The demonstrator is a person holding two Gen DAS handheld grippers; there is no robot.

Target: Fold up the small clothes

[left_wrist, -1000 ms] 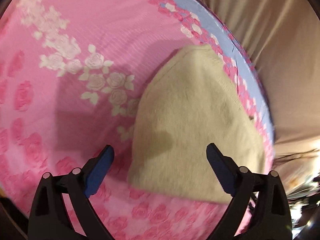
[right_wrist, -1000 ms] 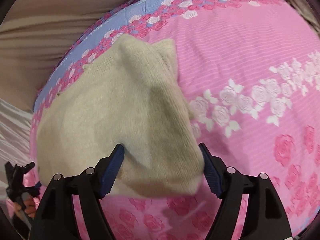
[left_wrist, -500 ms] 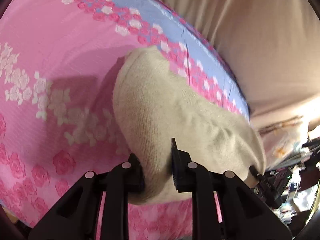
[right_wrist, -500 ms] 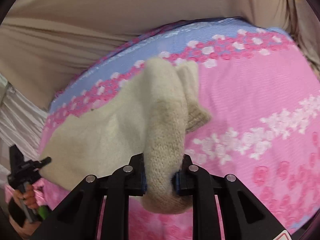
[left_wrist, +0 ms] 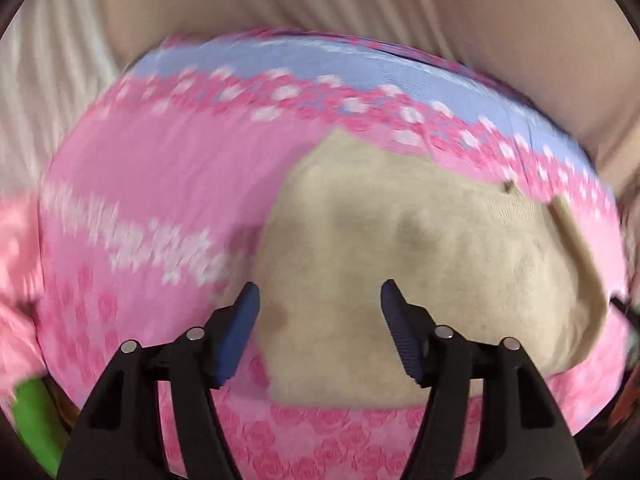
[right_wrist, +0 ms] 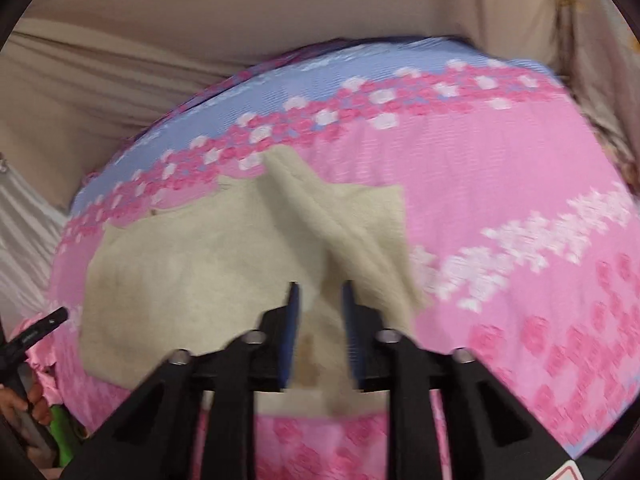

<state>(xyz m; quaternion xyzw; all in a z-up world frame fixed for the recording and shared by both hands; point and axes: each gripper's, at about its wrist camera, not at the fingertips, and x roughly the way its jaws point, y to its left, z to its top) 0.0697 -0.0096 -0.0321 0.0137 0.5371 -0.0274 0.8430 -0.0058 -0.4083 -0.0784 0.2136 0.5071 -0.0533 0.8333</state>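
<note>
Warm, dim indoor light; heavy motion blur, fisheye bending and dark corners.

R gripper (right_wrist: 319, 300) jaws slightly apart over beige knit garment (right_wrist: 192, 276) on pink floral sheet (right_wrist: 500, 184).

I see a beige garment (left_wrist: 420, 240) of matt, fuzzy knit cloth lying on the pink floral sheet (left_wrist: 160, 168), a thin, finely ribbed woven fabric. Beyond the sheet, the tan drape (right_wrist: 200, 32) looks smooth and matt. My gripper fingers (left_wrist: 240, 332) are matt black plastic with ridged blue pads.
</note>
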